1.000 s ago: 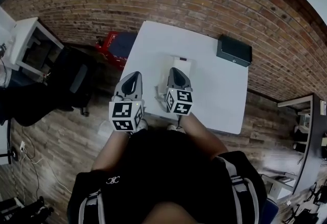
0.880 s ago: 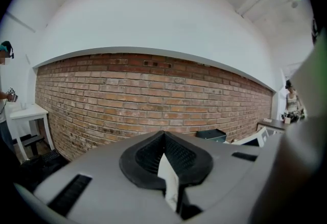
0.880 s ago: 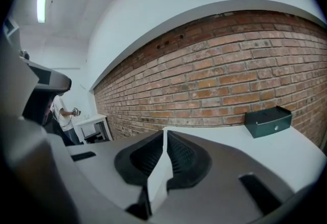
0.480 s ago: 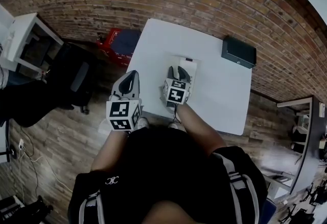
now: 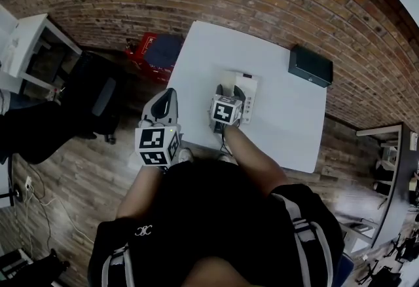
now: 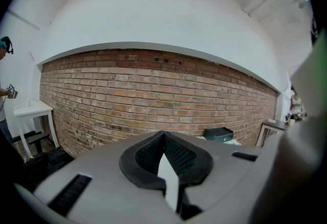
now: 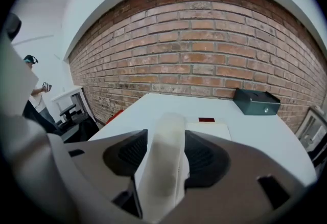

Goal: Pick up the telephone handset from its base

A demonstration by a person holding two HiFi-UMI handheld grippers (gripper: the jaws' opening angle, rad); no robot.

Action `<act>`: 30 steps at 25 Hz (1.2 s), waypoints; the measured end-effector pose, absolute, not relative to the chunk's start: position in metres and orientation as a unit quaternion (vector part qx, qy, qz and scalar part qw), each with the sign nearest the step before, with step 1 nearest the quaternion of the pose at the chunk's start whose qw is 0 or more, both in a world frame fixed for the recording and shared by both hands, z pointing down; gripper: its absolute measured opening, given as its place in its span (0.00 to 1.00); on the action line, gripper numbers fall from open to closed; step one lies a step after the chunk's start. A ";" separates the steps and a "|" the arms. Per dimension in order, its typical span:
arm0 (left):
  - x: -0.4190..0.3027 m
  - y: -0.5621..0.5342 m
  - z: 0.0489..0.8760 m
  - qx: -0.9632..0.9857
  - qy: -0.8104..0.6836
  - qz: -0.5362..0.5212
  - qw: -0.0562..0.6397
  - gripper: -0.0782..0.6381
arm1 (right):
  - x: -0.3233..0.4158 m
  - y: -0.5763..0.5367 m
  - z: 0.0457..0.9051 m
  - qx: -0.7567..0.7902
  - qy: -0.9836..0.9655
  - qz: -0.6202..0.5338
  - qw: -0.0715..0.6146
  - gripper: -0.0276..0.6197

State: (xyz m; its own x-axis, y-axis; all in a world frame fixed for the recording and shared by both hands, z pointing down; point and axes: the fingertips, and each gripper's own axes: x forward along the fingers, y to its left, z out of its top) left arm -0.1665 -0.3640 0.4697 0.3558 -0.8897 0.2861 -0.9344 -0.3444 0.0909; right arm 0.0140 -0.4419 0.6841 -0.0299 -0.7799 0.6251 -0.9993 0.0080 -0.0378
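A cream telephone base (image 5: 249,90) lies on the white table (image 5: 275,128) with its handset (image 5: 227,80) resting along its left side. My right gripper (image 5: 229,93) points down over the phone. Its jaws are opening and stand either side of the handset (image 7: 168,126), which lies between the dark pads (image 7: 204,159); the base (image 7: 212,128) shows just beyond. No squeeze shows on the handset. My left gripper (image 5: 169,102) hangs shut off the table's left edge, holding nothing. In the left gripper view its pads (image 6: 181,159) meet.
A dark box (image 5: 311,65) sits at the table's far right corner, by the brick wall. A red crate (image 5: 147,50), a black chair (image 5: 98,95) and a white side table (image 5: 26,43) stand on the floor to the left. A person (image 7: 33,90) stands far left.
My right gripper has moved forward and down onto the phone, and its jaws have opened around the handset. The left gripper has drifted a little along the table's left edge.
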 end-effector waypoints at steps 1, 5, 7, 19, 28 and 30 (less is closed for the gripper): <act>-0.167 -0.365 0.470 0.815 -0.560 0.093 0.120 0.11 | 0.015 -0.441 0.689 0.662 -0.667 0.252 0.233 0.34; -0.168 -0.367 0.473 0.814 -0.560 0.093 0.123 0.11 | 0.019 -0.442 0.703 0.663 -0.647 0.285 0.246 0.35; -0.169 -0.369 0.474 0.814 -0.560 0.092 0.124 0.11 | 0.018 -0.444 0.704 0.662 -0.644 0.293 0.245 0.35; -0.170 -0.369 0.472 0.816 -0.558 0.090 0.122 0.11 | 0.012 -0.442 0.727 0.632 -0.610 0.398 0.265 0.36; -0.165 -0.367 0.472 0.821 -0.551 0.089 0.121 0.11 | 0.020 -0.437 0.712 0.629 -0.619 0.400 0.246 0.36; -0.163 -0.366 0.472 0.823 -0.548 0.089 0.120 0.11 | 0.019 -0.434 0.707 0.627 -0.625 0.397 0.241 0.36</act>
